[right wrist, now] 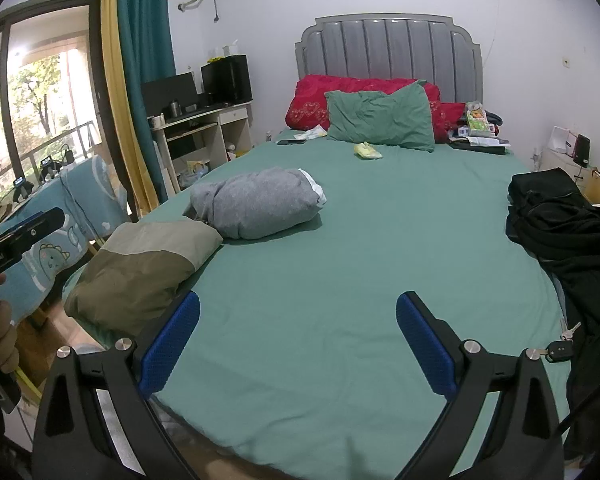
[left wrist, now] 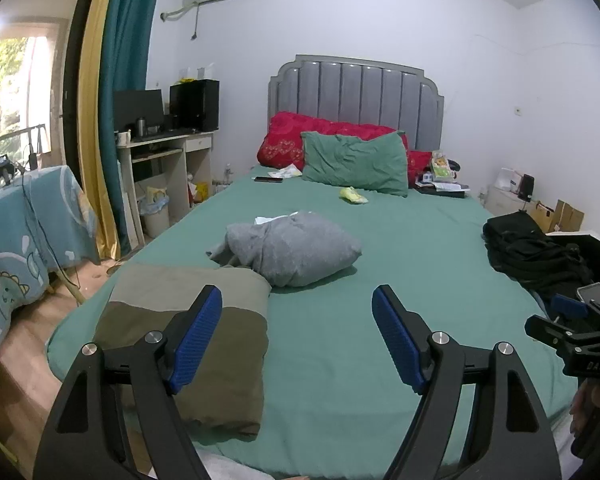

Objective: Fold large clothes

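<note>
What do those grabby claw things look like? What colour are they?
Each claw is black with two fingers. The left gripper has bright blue bumpy pads on the inside, and so does the right gripper. Shiny round silver bolts sit at the joints, and the black arms have long cut-out slots. Seen from the side, the right one carries white letters, DAS. A bare hand holds the left handle.

"DAS" — on right gripper
</note>
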Available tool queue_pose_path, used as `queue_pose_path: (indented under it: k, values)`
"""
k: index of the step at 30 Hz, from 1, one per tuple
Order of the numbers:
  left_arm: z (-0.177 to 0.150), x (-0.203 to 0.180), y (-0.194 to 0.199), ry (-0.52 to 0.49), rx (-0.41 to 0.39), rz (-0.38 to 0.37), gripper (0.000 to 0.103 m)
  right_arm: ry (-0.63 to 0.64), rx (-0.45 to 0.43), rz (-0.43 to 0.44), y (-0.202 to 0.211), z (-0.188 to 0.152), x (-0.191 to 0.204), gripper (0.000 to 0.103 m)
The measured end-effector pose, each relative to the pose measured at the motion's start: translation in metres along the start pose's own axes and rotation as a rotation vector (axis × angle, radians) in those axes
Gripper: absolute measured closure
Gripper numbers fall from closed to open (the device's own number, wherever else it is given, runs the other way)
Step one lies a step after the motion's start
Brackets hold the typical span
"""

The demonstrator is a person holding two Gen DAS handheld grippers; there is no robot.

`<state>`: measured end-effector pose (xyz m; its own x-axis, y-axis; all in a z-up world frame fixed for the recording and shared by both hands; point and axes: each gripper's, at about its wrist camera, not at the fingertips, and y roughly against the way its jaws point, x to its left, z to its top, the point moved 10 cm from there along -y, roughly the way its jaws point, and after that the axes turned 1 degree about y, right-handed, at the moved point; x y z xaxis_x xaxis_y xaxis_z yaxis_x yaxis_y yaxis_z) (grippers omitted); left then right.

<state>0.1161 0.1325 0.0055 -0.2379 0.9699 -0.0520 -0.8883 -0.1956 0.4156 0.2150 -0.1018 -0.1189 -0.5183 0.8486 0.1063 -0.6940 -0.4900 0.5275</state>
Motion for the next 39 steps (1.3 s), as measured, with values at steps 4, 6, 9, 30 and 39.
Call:
queue_pose_path:
  k: [4, 6, 9, 30, 39]
  values:
    - [0.0, 0.0, 0.0, -0.004, 0.0, -0.002, 0.023, -0.001, 0.0, 0.001, -0.001, 0.0, 0.0, 0.005]
    - [0.0, -0.001, 0.0, -0.002, 0.0, -0.002, 0.023, -0.001, 0.0, -0.002, 0.0, 0.0, 0.0, 0.005]
    - [0.0, -0.001, -0.001, 0.001, 0.001, -0.002, 0.023, 0.0, 0.0, -0.002, 0.0, 0.0, 0.0, 0.005]
    - [0.001, -0.01, -0.002, -0.001, 0.001, -0.015, 0.023, -0.001, 0.001, -0.001, -0.001, 0.0, -0.003, 0.005]
    - [0.002, -0.009, -0.003, -0.001, 0.001, -0.016, 0.023, 0.0, 0.0, -0.001, -0.001, 0.0, -0.005, 0.005]
